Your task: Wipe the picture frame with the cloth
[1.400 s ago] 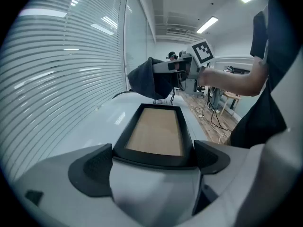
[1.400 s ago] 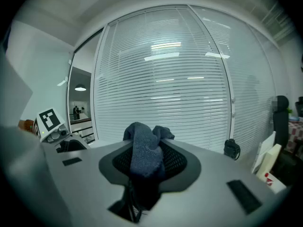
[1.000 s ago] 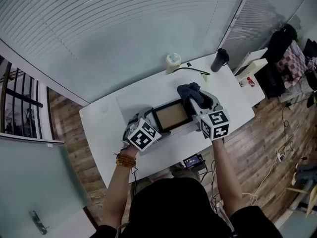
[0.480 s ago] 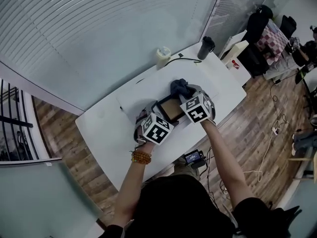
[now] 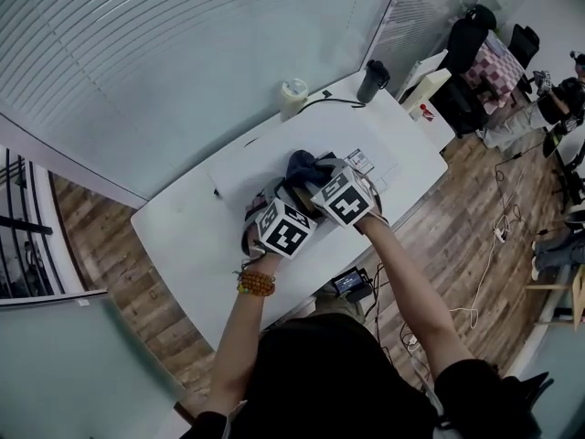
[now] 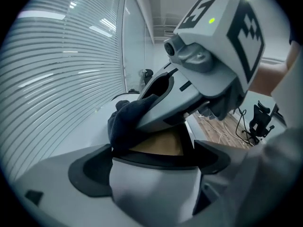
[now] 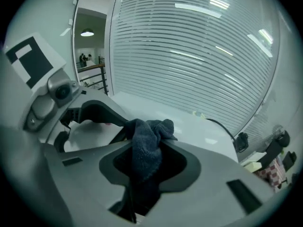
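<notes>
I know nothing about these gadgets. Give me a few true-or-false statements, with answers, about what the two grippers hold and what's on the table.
The right gripper holds a dark cloth. True; its jaws have just been closing with the cloth between them.
The left gripper is empty. False: it grips the picture frame.
The table is black. False: it is white.
A dark cup stands near the table's far edge. True.

The cloth (image 7: 144,145) is fuzzy dark terry, the picture frame (image 6: 158,149) smooth-rimmed, the table (image 5: 183,236) matt white.

text: none legible | labels: none (all too small or blurred)
</notes>
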`<state>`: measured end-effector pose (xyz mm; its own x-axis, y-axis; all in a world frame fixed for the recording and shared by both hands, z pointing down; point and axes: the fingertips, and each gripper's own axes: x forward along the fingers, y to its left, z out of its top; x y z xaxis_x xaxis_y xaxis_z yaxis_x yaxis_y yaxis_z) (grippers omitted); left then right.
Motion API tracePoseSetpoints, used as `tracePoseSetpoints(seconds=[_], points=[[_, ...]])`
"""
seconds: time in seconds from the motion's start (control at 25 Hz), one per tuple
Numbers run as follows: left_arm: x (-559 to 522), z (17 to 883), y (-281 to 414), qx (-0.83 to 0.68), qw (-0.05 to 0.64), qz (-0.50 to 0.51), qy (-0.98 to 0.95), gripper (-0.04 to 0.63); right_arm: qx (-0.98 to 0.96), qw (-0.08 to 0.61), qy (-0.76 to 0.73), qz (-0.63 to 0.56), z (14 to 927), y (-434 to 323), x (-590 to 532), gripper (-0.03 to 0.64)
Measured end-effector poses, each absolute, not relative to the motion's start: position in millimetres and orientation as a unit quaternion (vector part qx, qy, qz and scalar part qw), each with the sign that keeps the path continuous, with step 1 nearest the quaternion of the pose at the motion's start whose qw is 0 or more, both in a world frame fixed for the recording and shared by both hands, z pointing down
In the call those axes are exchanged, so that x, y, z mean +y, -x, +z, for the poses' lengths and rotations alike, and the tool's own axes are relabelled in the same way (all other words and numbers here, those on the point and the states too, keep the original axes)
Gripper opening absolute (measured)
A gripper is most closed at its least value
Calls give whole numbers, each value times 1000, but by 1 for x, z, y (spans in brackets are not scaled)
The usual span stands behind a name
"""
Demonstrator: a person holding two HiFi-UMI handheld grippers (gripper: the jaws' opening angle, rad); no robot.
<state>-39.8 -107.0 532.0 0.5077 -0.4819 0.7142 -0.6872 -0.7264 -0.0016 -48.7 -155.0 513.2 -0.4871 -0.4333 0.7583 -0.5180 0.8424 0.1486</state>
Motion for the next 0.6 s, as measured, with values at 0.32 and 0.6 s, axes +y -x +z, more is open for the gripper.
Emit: tracePoseSetpoints(seconds=[0.32,0.6], points=[[-106,530,40,-344,145,362,-854,548,-890,394,-194,124,512,78,-122,91],[-107,533,40,-342,149,363,-854,548,-934,228,-105,256,465,49,-130,97]])
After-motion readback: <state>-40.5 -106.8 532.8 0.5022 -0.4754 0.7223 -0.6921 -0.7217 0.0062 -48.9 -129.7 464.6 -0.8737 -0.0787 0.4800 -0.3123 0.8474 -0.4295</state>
